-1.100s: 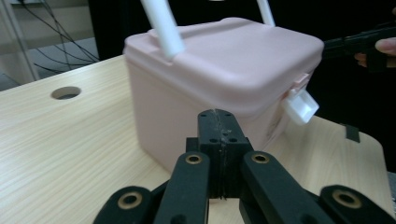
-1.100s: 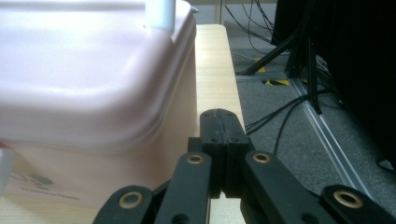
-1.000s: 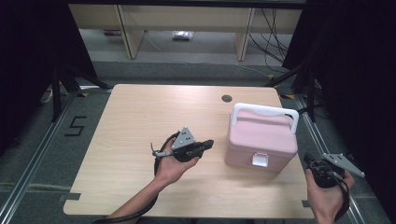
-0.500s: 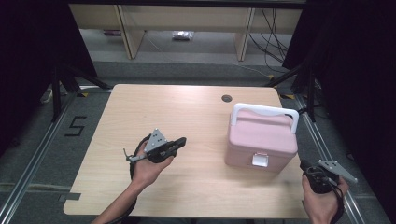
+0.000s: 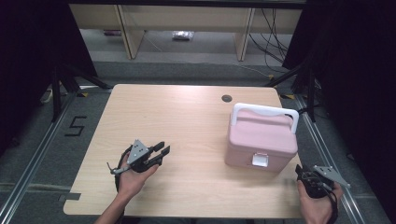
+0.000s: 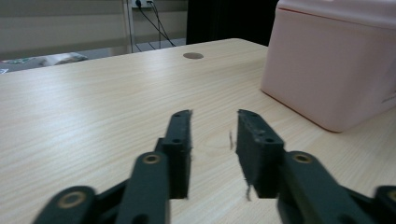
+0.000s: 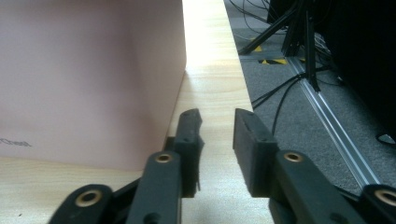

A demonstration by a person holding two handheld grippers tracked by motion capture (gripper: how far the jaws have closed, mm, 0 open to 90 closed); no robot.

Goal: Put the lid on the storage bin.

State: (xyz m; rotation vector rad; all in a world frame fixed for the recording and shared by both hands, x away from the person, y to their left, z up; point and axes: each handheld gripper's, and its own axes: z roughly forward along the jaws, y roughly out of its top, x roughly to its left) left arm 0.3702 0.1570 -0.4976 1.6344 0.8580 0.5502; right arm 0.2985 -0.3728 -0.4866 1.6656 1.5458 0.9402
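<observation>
A pink cooler box with a white handle and a white front latch stands shut on the right half of the wooden table. My left gripper is low over the table's front left, pointing right toward the box; its jaws have just been opening and stand open with nothing between them. My right gripper hovers at the table's front right corner, just right of the box's front corner. Its jaws have also just been opening and hold nothing.
A round cable hole sits in the table near the far edge. Grey floor with rails, cables and black stand legs surrounds the table. Shelving stands at the back. The table's right edge runs close beside my right gripper.
My left gripper moved left and toward the front of the table, away from the box, and its jaws opened. My right gripper sank a little at the front right corner and opened too.
</observation>
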